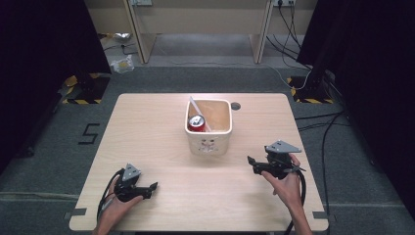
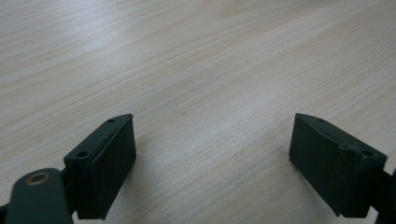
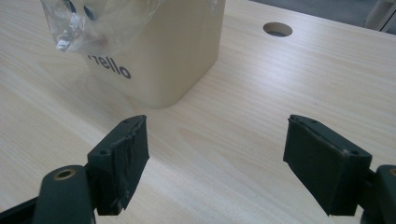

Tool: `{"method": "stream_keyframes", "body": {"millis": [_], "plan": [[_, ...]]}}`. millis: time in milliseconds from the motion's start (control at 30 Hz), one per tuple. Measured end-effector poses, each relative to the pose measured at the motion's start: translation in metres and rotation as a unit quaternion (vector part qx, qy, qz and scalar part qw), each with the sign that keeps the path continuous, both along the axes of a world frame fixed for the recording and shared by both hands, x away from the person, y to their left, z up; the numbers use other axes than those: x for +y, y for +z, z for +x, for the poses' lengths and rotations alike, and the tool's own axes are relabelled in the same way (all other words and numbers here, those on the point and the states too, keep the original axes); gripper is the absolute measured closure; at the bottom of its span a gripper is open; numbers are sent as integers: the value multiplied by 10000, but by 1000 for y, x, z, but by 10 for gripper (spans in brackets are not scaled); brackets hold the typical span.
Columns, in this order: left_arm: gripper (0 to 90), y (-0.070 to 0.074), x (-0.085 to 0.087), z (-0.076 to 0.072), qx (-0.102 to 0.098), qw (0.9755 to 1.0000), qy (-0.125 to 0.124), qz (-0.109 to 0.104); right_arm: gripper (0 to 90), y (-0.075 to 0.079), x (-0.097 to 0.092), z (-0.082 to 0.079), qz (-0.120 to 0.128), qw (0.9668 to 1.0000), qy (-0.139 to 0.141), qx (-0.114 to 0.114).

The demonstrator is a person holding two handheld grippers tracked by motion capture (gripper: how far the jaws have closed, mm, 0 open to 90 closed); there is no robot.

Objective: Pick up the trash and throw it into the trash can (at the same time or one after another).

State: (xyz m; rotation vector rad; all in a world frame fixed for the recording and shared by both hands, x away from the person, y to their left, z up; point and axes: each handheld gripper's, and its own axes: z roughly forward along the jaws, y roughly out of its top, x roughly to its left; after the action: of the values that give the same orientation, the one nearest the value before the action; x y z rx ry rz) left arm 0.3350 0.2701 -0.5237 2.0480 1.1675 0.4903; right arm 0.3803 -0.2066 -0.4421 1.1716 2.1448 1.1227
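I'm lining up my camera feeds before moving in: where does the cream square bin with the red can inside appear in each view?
High view: the cream square bin stands at table centre, red can and a white straw inside.
Left gripper view: not in it; bare wooden table ahead of the open jaws.
Right gripper view: upper left, beyond the open jaws.
Shared landmark: the round table hole beside the bin.

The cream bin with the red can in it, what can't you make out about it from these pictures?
- Red can, high view: label too small to read, body hidden by the bin wall.
- Cream bin, right gripper view: top cut off by the frame edge; a crumpled clear plastic film covers part of its printed front.
- White stick in the bin: lower end hidden inside.
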Motion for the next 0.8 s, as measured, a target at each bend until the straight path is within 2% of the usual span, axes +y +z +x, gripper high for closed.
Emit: {"method": "stream_keyframes", "body": {"millis": [400,800], "plan": [[138,0,0,0,-1,10000,0,1,224,-12,-4,-14,32,9999,56,113],[138,0,0,0,-1,10000,0,0,223,-29,-17,-28,75,9995,-96,305]]}}
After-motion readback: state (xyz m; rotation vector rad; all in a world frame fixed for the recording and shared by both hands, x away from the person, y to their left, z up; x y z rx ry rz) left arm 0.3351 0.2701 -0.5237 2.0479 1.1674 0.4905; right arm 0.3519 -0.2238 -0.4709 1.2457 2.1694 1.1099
